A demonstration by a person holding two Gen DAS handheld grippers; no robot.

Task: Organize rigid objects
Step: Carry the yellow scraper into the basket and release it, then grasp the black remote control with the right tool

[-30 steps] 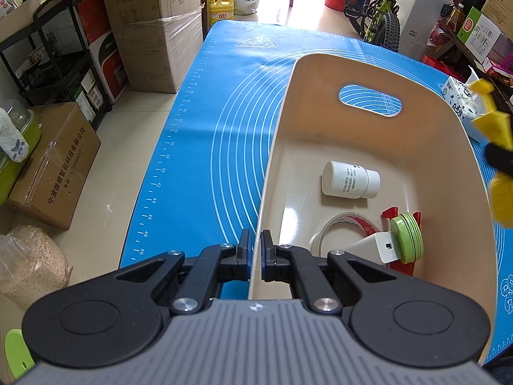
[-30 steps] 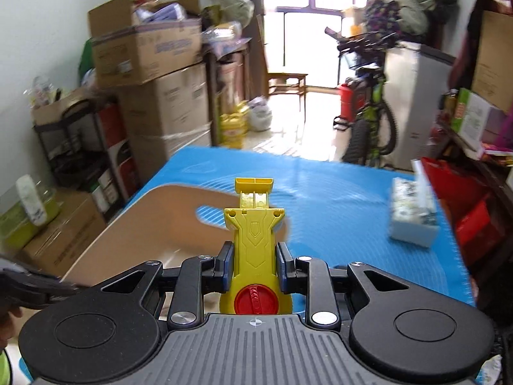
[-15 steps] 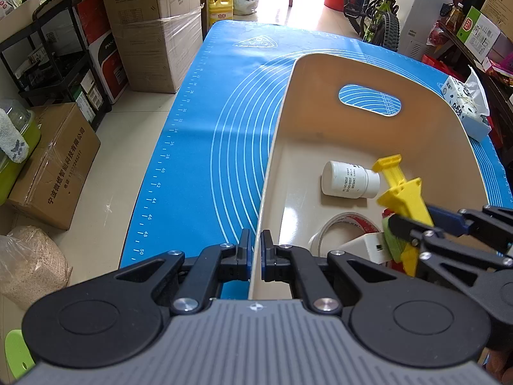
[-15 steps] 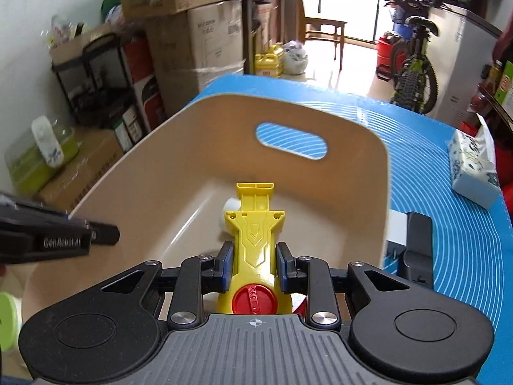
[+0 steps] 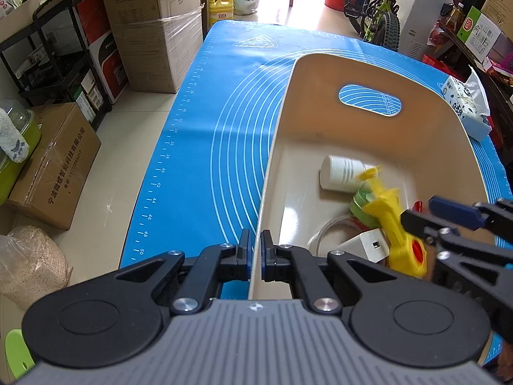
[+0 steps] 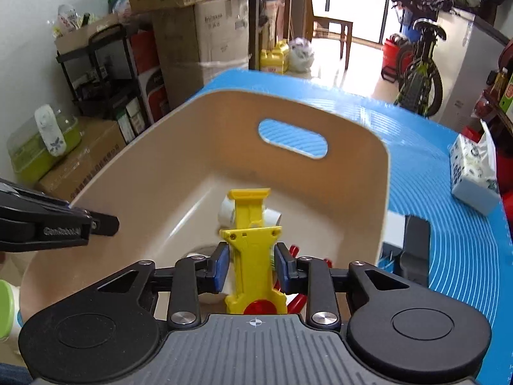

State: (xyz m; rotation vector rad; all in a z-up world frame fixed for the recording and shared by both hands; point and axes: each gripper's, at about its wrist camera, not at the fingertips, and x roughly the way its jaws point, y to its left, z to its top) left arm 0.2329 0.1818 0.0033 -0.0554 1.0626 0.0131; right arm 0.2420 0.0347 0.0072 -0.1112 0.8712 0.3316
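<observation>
Beige bin [image 5: 368,141] on the blue-matted table [image 5: 205,147], toward its right edge. Left claw [image 5: 255,258] clamped narrow on the bin's near-left rim. Right claw [image 6: 251,266] spread, pads clear of the yellow tool [image 6: 251,240] between them, over the bin. Left view alone shows white bottle [image 5: 336,176], green tape roll [image 5: 360,205], white charger [image 5: 368,245]. Right view alone shows a dark box [image 6: 413,247] beside the bin.
</observation>
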